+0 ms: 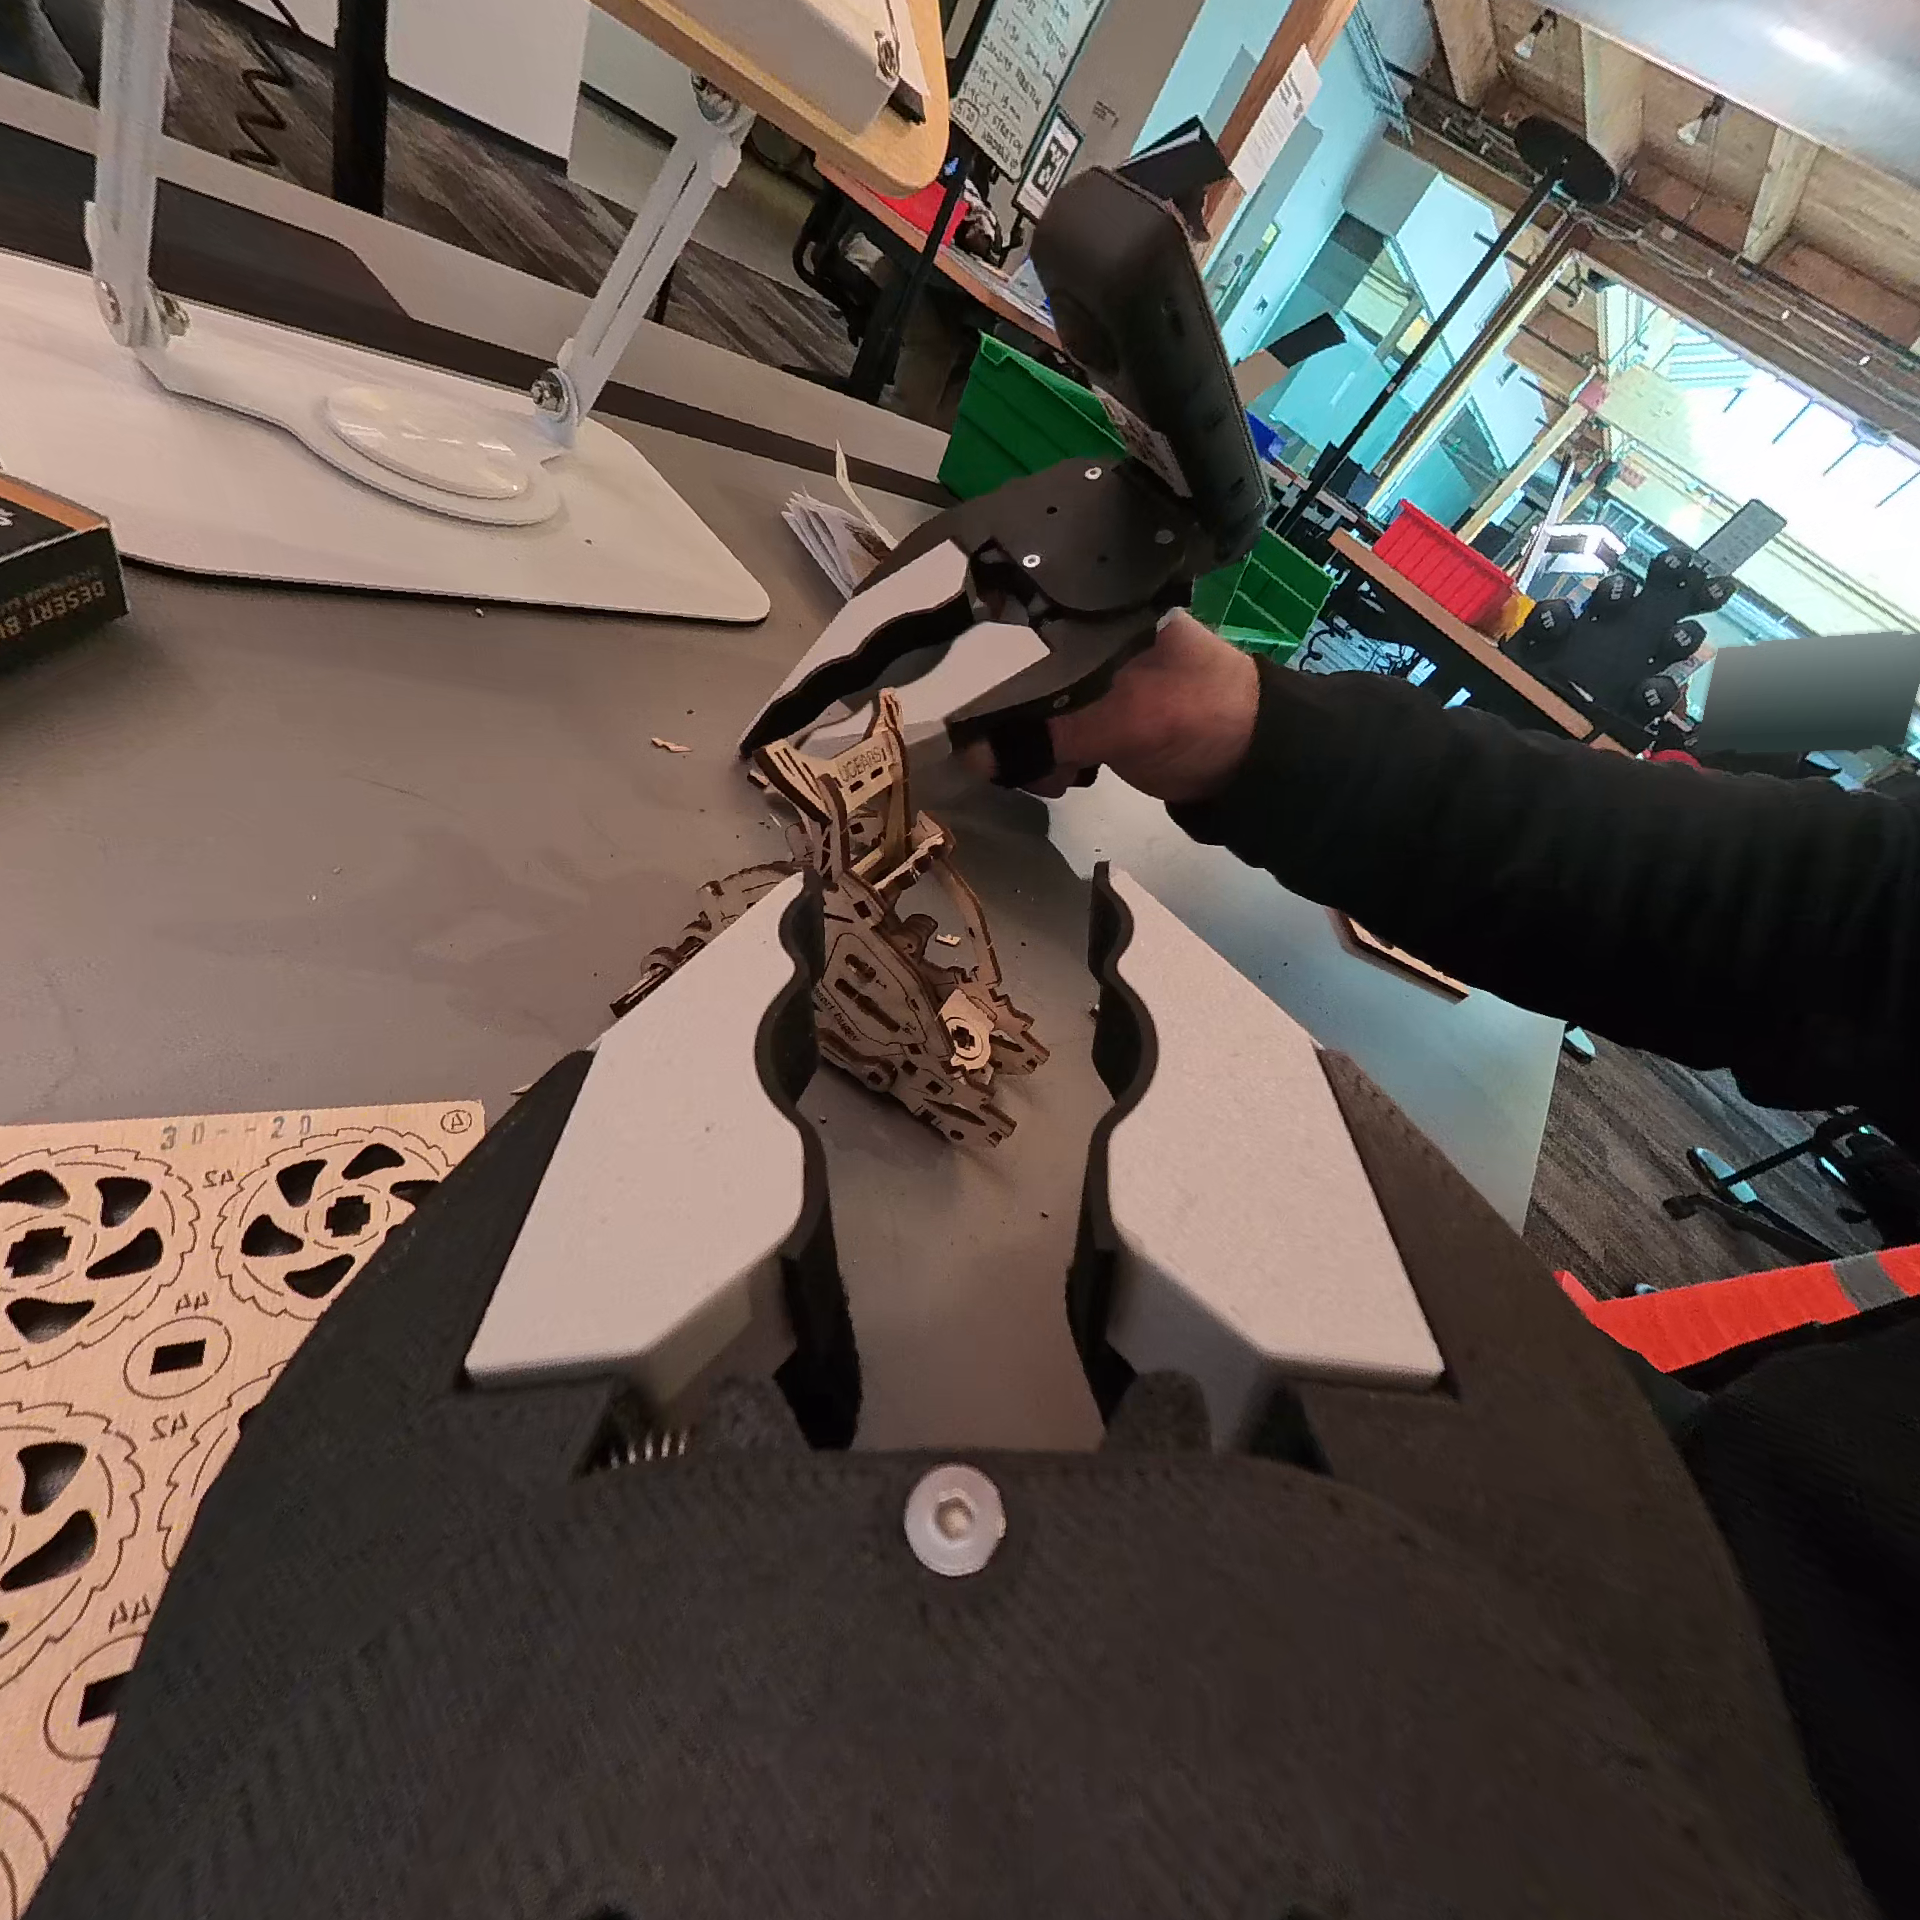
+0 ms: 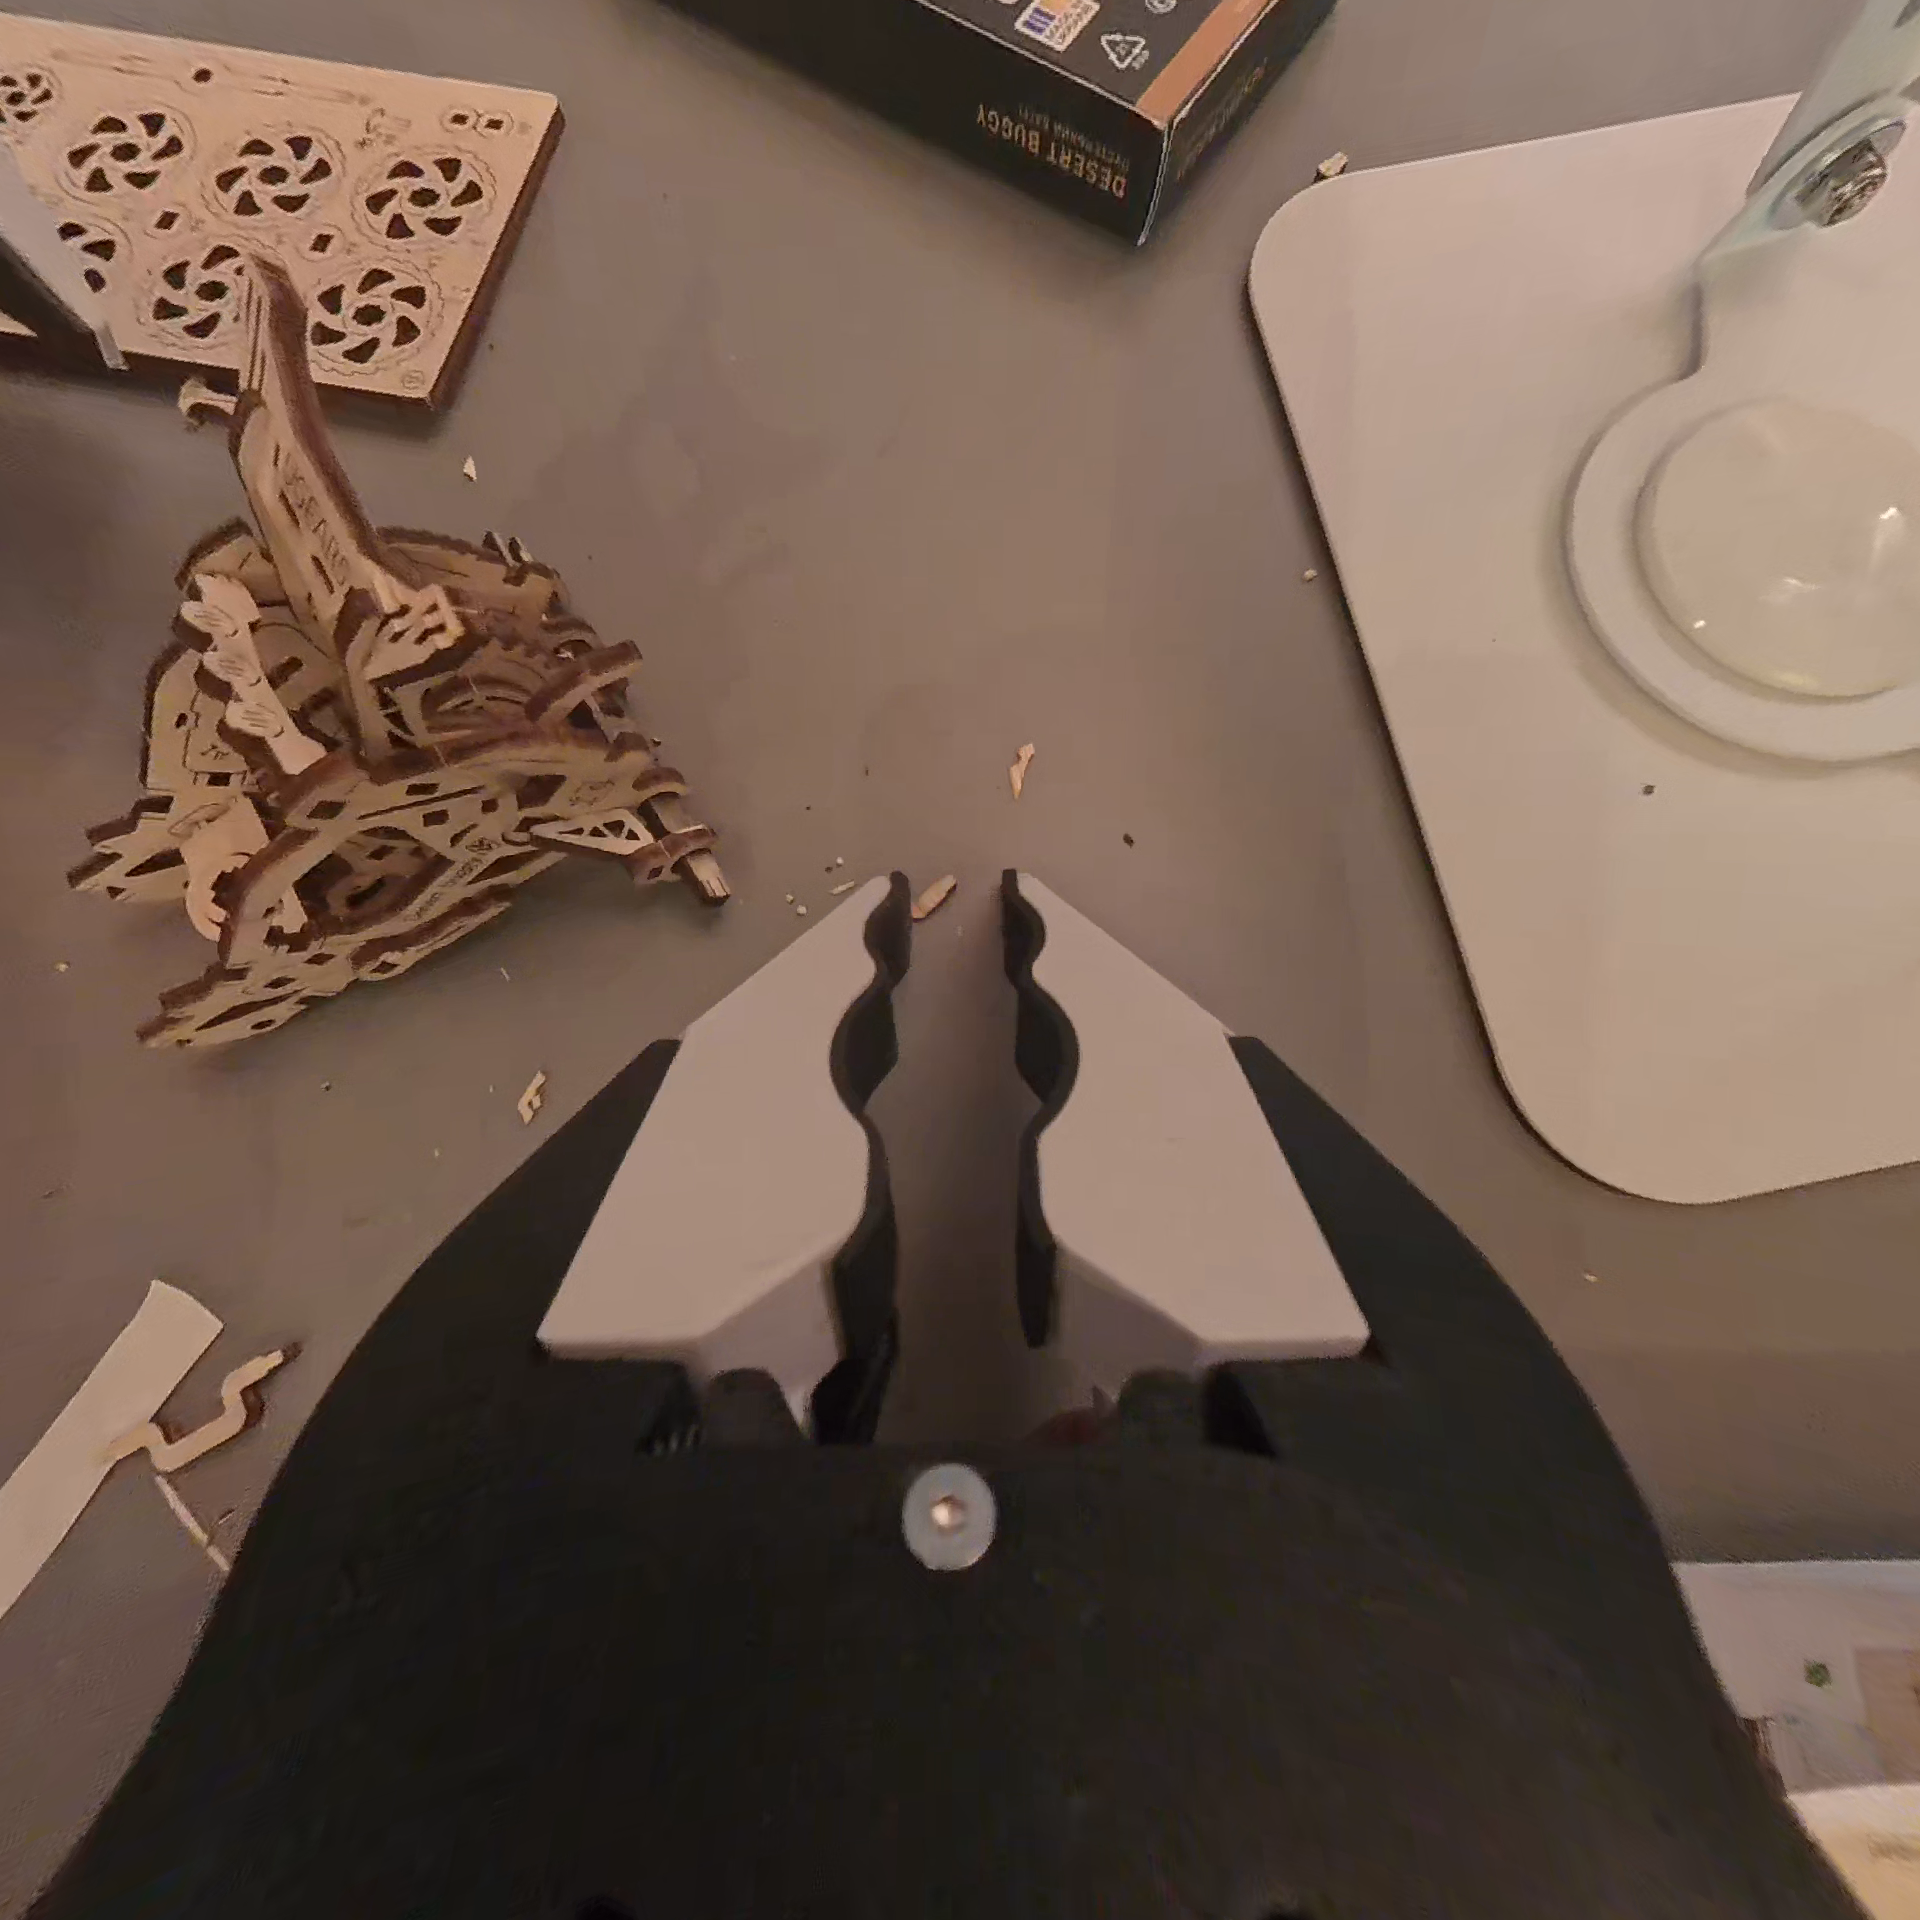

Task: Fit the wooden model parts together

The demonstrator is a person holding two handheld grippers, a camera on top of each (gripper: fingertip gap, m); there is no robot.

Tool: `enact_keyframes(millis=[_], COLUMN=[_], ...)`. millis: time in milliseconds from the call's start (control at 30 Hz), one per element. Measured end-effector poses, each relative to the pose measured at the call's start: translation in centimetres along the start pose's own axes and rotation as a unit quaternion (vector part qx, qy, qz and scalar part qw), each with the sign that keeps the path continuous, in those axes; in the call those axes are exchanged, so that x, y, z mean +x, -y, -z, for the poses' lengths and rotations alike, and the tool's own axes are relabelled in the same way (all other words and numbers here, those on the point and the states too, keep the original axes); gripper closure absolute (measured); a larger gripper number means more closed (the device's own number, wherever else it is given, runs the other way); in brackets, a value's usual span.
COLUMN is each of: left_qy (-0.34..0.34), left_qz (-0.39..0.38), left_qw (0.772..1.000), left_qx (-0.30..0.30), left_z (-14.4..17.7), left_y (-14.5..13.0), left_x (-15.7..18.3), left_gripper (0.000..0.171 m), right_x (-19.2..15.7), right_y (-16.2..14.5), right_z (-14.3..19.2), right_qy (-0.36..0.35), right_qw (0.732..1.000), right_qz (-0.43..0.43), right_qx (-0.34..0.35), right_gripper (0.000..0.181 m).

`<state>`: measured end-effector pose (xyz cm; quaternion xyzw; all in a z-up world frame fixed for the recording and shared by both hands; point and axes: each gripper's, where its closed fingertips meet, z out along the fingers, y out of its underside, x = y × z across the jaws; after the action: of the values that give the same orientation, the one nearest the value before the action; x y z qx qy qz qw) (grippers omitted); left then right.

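Note:
A part-built wooden model (image 1: pixel 904 997) lies on the grey table (image 1: pixel 312 831). My left gripper (image 1: pixel 951 883) is open wide around it. The model lies against the left finger (image 1: pixel 686 1049), with a clear gap to the right finger. In the right wrist view the model (image 2: pixel 353 769) lies to the far left. My right gripper (image 2: pixel 953 883) is open a little over bare table, and nothing is in it. A tiny wood chip (image 2: pixel 932 896) lies on the table by its left fingertip. The right gripper (image 1: pixel 852 740) also shows in the left wrist view, just beyond the model, held by a hand (image 1: pixel 1174 717).
A wooden sheet of cut-out parts (image 1: pixel 156 1299) lies left of my left gripper and shows in the right wrist view (image 2: pixel 270 177). A black box (image 2: pixel 1070 114) lies at the back. A white stand base (image 2: pixel 1558 623) is on the right. A loose wooden piece (image 2: pixel 208 1403) and a paper strip (image 2: pixel 94 1403) lie near left.

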<state>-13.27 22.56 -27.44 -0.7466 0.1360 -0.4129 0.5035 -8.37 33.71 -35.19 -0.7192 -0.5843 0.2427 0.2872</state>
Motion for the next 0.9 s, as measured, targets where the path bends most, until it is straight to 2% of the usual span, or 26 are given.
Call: enact_keyframes(millis=[100, 333, 433, 500, 600, 700, 767, 800, 833, 900], left_qy=[-0.001, -0.004, -0.006, -0.007, -0.008, -0.008, -0.007, -0.006, -0.005, -0.003], left_qz=[0.0, 0.0, 0.0, 0.0, -0.001, -0.002, -0.001, -0.001, -0.001, -0.003], left_qw=[1.0, 1.0, 1.0, 1.0, 1.0, 1.0, 1.0, 1.0, 1.0, 1.0], left_qx=[0.001, 0.005, 0.011, 0.013, 0.013, 0.009, 0.008, 0.007, 0.005, 0.003], left_z=[0.0, 0.1, 0.2, 0.3, 0.3, 0.2, 0.1, 0.1, 0.1, 0.0], left_y=[0.0, 0.1, 0.3, 0.3, 0.3, 0.3, 0.2, 0.2, 0.2, 0.1], left_x=[0.0, 0.1, 0.1, 0.2, 0.2, 0.2, 0.2, 0.1, 0.1, 0.1], left_gripper=[0.123, 0.123, 0.123, 0.123, 0.123, 0.122, 0.122, 0.122, 0.122, 0.122], right_x=[0.1, -0.4, 0.1, 1.8, 7.7, 14.7, 18.7, 19.9, 20.9, 22.2], right_y=[0.0, -0.1, 0.8, 1.3, -0.2, -5.3, -10.9, -14.2, -16.8, -20.5], right_z=[0.0, 0.4, 2.9, 7.3, 17.6, 29.9, 36.4, 37.9, 38.6, 39.2], right_qy=[-0.002, -0.003, -0.012, -0.049, -0.177, -0.328, -0.424, -0.431, -0.422, -0.408], right_qw=[1.0, 1.0, 0.999, 0.995, 0.978, 0.934, 0.894, 0.883, 0.879, 0.874], right_qz=[-0.004, -0.012, -0.031, -0.042, -0.065, -0.121, -0.146, -0.18, -0.214, -0.254], right_qx=[-0.005, 0.003, 0.042, 0.071, 0.09, 0.078, 0.006, -0.037, -0.057, -0.075], right_gripper=[0.179, 0.18, 0.181, 0.181, 0.181, 0.181, 0.18, 0.177, 0.157, 0.156])
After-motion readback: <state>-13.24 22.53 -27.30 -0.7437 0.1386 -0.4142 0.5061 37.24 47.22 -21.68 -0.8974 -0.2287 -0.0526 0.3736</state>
